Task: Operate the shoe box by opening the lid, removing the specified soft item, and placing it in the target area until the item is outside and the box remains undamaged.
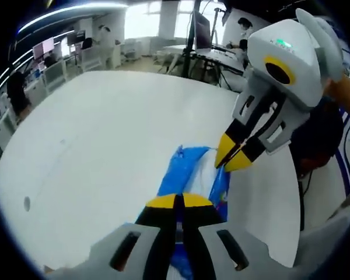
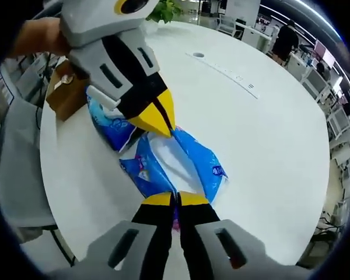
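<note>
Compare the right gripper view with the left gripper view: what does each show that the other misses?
Right gripper view alone: a brown cardboard box at the table edge, behind the left gripper, and a long strip with sockets set in the tabletop.

Left gripper view alone: a small round inset in the tabletop and a dark stand with a screen past the table.

Both: the white table, the blue plastic pack lying on it, and both grippers shut on that pack from opposite ends, with the right gripper facing the left one.
</note>
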The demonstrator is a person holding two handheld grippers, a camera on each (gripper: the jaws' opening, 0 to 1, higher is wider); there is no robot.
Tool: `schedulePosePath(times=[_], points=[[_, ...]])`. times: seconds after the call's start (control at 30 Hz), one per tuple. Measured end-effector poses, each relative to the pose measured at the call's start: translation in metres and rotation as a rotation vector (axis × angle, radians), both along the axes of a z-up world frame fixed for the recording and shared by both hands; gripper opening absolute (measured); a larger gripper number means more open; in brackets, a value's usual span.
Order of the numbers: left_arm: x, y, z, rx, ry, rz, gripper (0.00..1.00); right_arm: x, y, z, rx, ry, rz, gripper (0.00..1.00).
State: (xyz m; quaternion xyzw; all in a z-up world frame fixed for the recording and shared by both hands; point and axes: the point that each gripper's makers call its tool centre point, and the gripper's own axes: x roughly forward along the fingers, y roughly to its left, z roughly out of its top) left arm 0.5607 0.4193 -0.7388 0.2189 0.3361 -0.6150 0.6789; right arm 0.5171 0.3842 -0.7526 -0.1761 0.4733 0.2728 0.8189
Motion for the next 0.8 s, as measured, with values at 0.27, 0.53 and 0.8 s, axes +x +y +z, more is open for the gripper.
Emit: schedulePosePath(times=[0.27, 0.53, 0.8], points=[[0.005, 0.005, 0.014, -0.01, -0.027, 0.01, 0.06, -0.003, -0.002, 0.015, -0.017, -0.032, -0.019, 0.04], [0.001, 0.024, 0.027, -0.002, -0.048, 0.014, 0.08, -0.009, 0.005, 0.032, -0.027, -0.049, -0.015, 0.06], [-0.004, 0.046, 0.044, -0.001, -0.078, 0.023, 0.11, -0.016, 0.015, 0.052, -0.033, -0.073, -0.012, 0.09]])
